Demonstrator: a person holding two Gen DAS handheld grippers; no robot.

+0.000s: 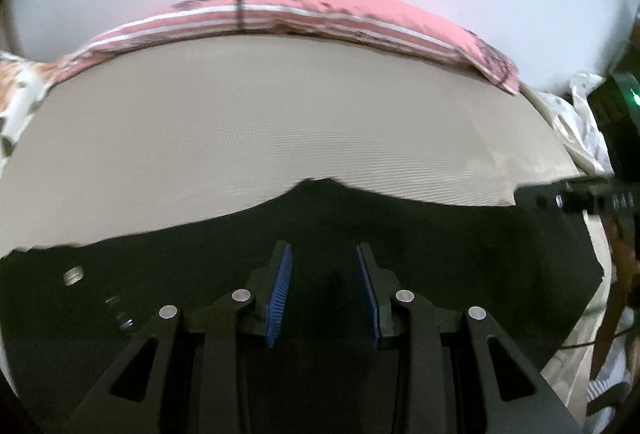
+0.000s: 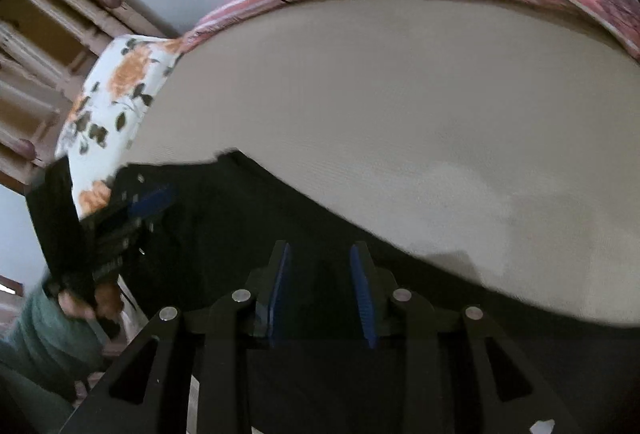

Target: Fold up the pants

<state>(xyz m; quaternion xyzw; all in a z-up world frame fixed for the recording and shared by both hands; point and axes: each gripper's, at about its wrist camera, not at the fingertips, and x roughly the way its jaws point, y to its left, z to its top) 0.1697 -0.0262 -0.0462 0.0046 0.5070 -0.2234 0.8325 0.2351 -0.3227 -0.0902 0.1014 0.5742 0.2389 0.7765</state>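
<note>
Black pants (image 1: 360, 234) lie spread on a beige bed sheet (image 1: 280, 121), filling the near part of both views; they also show in the right wrist view (image 2: 248, 218). A metal button (image 1: 74, 276) marks their left part. My left gripper (image 1: 324, 254) hovers over the pants, open and empty, blue pads apart. My right gripper (image 2: 320, 254) is also open and empty over the pants. The right gripper shows at the left view's right edge (image 1: 576, 197); the left gripper shows at the right view's left side (image 2: 136, 209).
A pink striped pillow (image 1: 320, 13) lies along the far bed edge by a white wall. A floral pillow (image 2: 116, 93) sits at the left. Wooden furniture (image 2: 48, 33) stands beyond it. The person's hand and green sleeve (image 2: 48, 326) are lower left.
</note>
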